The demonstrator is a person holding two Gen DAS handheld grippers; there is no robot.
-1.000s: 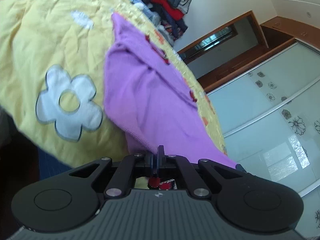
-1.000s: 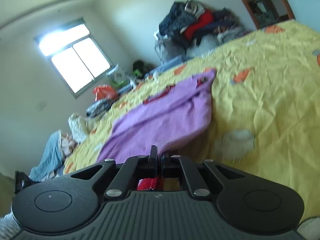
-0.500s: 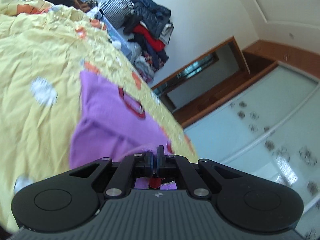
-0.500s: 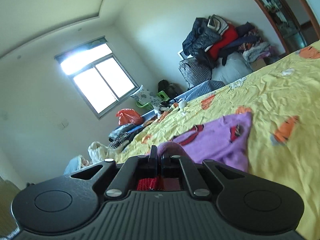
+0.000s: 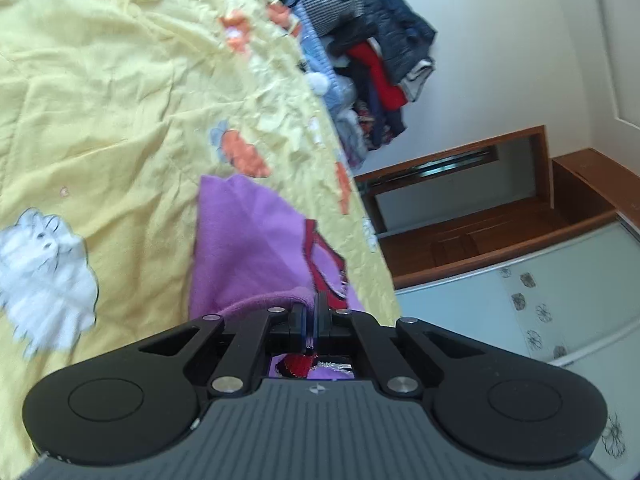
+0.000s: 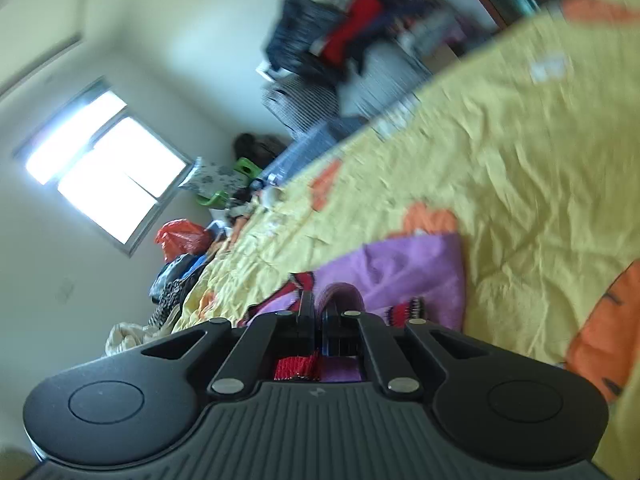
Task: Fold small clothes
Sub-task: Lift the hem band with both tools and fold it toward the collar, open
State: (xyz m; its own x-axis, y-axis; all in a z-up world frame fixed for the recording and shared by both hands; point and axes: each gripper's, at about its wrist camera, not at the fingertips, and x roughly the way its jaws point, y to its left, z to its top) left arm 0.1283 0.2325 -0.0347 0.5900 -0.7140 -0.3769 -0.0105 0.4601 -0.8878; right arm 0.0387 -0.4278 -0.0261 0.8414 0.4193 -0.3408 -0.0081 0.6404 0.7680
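Two grippers, left point(image 5: 311, 312) and right point(image 6: 318, 312), clamp purple top point(image 5: 248, 240) | risk: thin hem slips free over bed point(image 5: 100, 100), fold skews

Bright window point(image 6: 106, 166) in pale wall; clothes heap point(image 5: 376, 56) by bed (yellow quilt point(image 5: 120, 92)); frosted wardrobe doors point(image 5: 520, 296).

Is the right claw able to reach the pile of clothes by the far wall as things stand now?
Probably not. The right claw is shut on the purple garment, so it is occupied, and the clothes pile lies beyond the far edge of the yellow bedspread, well away from it.
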